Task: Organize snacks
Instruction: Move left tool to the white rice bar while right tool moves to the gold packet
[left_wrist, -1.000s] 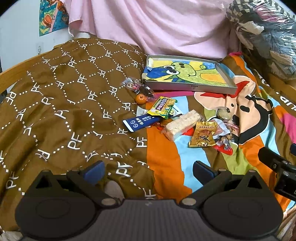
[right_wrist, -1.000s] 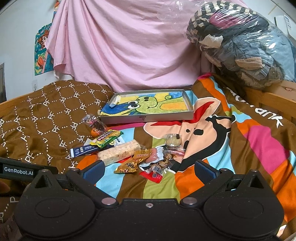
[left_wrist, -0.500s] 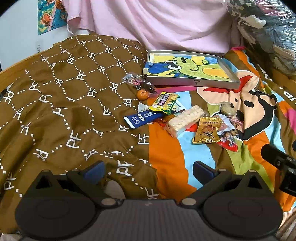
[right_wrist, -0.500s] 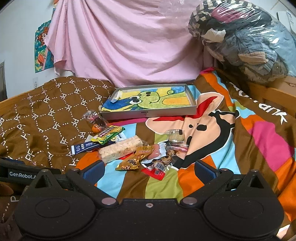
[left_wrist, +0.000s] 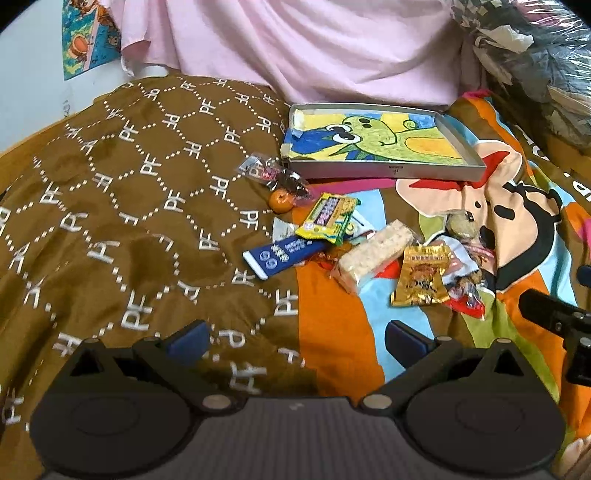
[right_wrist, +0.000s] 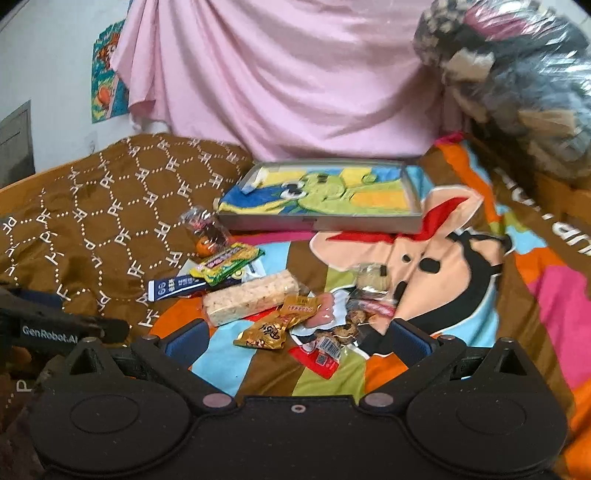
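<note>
Both grippers, left gripper and right gripper, hang with fingers spread wide and nothing between them. From my right camera the snacks lie heaped on the blanket at twelve o'clock, just short of the tray, which holds none yet. I judge the gold packet light, crinkly and slippery, best pinched across a flat sealed edge. Beside it at eleven o'clock, the rice bar looks brittle, so I would grip its long sides gently.
</note>
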